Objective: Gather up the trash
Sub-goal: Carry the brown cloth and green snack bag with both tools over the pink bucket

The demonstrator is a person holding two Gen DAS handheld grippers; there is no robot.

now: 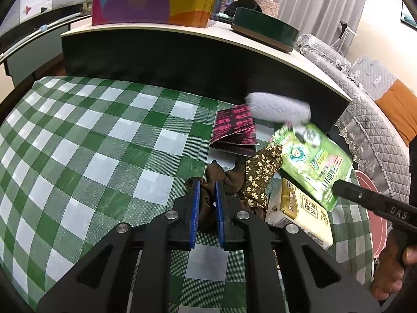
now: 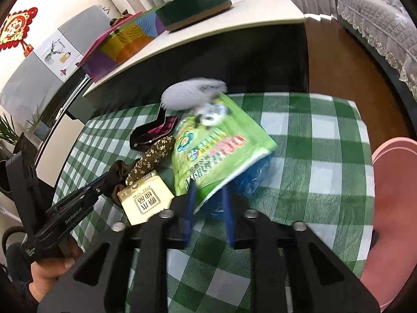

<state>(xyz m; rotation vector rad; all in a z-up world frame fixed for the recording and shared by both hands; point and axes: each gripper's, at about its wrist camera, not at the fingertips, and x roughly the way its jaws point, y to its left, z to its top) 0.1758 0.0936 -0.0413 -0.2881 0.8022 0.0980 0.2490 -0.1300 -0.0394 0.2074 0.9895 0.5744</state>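
My left gripper (image 1: 207, 185) is shut on a bunched brown cloth (image 1: 226, 180) whose gold-flowered part (image 1: 260, 172) trails to the right. From the right wrist view, the same gripper (image 2: 104, 182) reaches in from the left onto the cloth (image 2: 118, 172). My right gripper (image 2: 208, 195) is shut on the lower edge of a green printed packet (image 2: 213, 151), which tilts up off the table. Crumpled blue plastic (image 2: 252, 177) lies under the packet. A blurred white thing (image 2: 192, 94) sits at the packet's far end. The left wrist view shows the right gripper (image 1: 336, 189) on the packet (image 1: 312, 161).
A cream and gold tissue pack (image 1: 299, 208) and a black and pink pouch (image 1: 234, 127) lie on the green checked tablecloth (image 1: 104, 143). Behind stands a dark cabinet carrying a colourful box (image 1: 153, 5) and a green box (image 1: 263, 28). A pink chair (image 2: 391, 182) is at the right.
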